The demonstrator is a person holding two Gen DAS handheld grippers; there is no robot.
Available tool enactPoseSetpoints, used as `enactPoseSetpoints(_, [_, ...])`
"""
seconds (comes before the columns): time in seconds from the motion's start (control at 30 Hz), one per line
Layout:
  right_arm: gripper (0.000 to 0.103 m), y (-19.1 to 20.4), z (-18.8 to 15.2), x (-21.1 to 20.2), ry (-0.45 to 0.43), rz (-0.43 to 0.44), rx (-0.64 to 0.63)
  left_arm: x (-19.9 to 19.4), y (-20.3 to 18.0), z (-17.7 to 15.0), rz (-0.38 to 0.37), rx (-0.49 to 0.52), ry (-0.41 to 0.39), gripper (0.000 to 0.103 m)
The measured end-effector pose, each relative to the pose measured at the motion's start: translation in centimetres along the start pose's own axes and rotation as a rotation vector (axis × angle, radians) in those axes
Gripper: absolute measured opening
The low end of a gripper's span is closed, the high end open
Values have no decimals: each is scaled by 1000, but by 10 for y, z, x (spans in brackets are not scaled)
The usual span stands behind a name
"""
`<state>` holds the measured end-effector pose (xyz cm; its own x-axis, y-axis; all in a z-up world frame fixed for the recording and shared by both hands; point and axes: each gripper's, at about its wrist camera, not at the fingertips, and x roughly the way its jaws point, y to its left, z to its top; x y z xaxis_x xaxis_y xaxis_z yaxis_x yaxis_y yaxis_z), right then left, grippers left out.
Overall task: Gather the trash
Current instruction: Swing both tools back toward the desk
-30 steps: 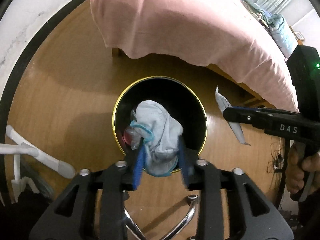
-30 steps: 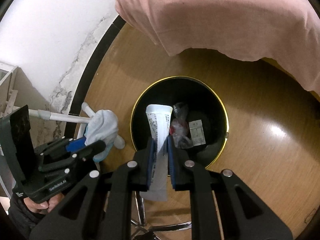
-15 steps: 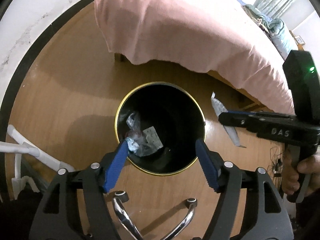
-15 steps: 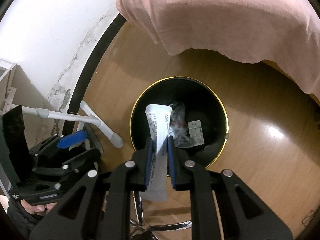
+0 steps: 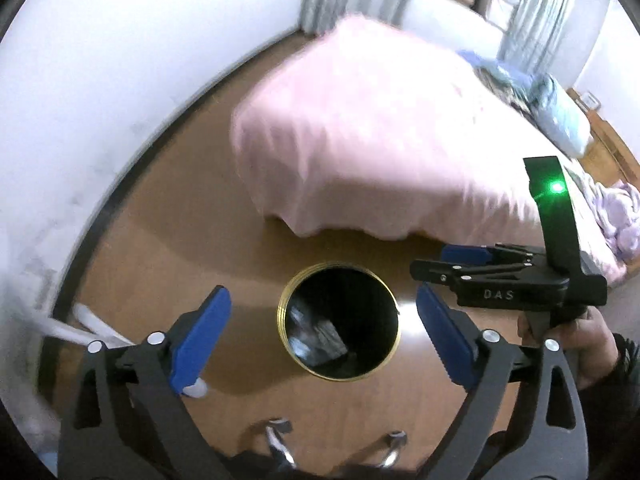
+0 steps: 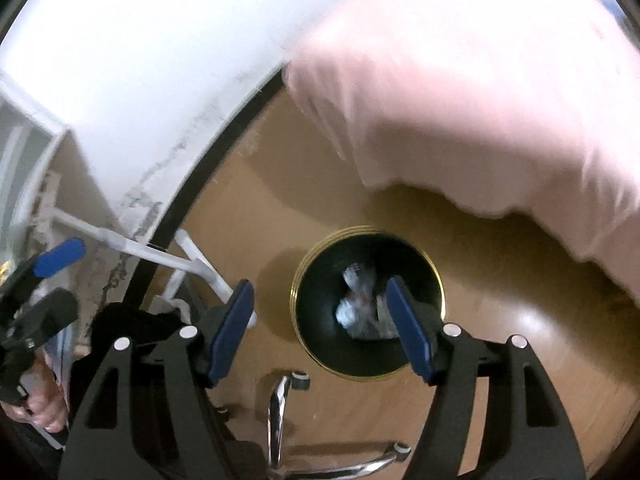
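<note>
Left wrist view: both grippers empty over the bin, jaws opening.
Your left gripper [image 5: 320,336] stands wide w/ nothing between its pads; the right gripper [image 6: 320,330] is spreading too, also empty. The bin [image 5: 339,326] sits straight ahead between both sets of jaws, mouth up, about equally near each hand. Trash [image 6: 358,308] lies at its bottom (pale crumpled wrappers, blurred). No loose trash shows nearby, so your next pick must lie elsewhere.

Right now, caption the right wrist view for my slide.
Right gripper, jaws opening and empty, above the gold-rimmed trash bin holding dropped trash.
</note>
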<state>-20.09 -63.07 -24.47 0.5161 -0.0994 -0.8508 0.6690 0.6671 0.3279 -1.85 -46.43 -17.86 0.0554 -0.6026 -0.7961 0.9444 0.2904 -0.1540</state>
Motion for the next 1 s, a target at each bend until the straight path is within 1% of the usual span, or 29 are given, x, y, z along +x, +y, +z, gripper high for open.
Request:
enactPoseSetpoints(0.1, [77, 63, 21, -26, -54, 62, -125, -58, 14, -4, 65, -15, -49, 93])
enactPoseSetpoints(0.17, [78, 116, 30, -35, -73, 119, -221, -106, 36, -20, 140, -48, -82, 94])
enactPoseSetpoints(0.27, [81, 199, 34, -39, -64, 220, -362, -170, 77, -52, 261, -116, -110, 94])
enactPoseSetpoints(0.3, [82, 235, 33, -38, -49, 269, -417, -187, 92, -64, 300, -143, -113, 94])
enactPoseSetpoints(0.37, [83, 290, 31, -34, -9, 352, -492, -232, 132, -99, 392, -227, -125, 94])
enactPoseSetpoints(0.4, [84, 322, 28, -31, 18, 400, -529, -247, 146, -111, 422, -259, -128, 94])
enactPoseSetpoints(0.43, [85, 352, 25, -27, 49, 444, -562, -272, 171, -136, 479, -323, -133, 94])
enactPoseSetpoints(0.47, [85, 385, 22, -23, 86, 489, -600, -285, 184, -150, 511, -358, -138, 94])
enactPoseSetpoints(0.5, [85, 410, 18, -19, 116, 520, -628, -307, 204, -173, 561, -415, -147, 94])
enactPoseSetpoints(0.57, [87, 465, 9, -12, 176, 573, -695, -332, 229, -205, 620, -499, -154, 94])
enactPoseSetpoints(0.6, [88, 495, 4, -6, 207, 588, -733, -343, 240, -220, 640, -542, -157, 94])
enactPoseSetpoints(0.63, [88, 517, -4, -2, 227, 591, -759, -359, 256, -242, 657, -605, -162, 94])
enactPoseSetpoints(0.7, [88, 559, -11, 9, 269, 586, -806, -372, 269, -263, 675, -665, -165, 94])
enactPoseSetpoints(0.73, [88, 572, -14, 15, 287, 580, -826, -380, 275, -276, 684, -693, -168, 94])
enactPoseSetpoints(0.8, [88, 597, -22, 23, 317, 561, -870, -388, 280, -291, 691, -720, -174, 94])
enactPoseSetpoints(0.87, [88, 610, -30, 31, 330, 529, -897, -395, 286, -297, 690, -722, -182, 94])
enactPoseSetpoints(0.93, [88, 619, -34, 40, 348, 497, -911, -395, 290, -292, 686, -706, -188, 94])
enactPoseSetpoints(1.0, [88, 620, -38, 42, 371, 505, -905, -395, 293, -287, 678, -691, -190, 94])
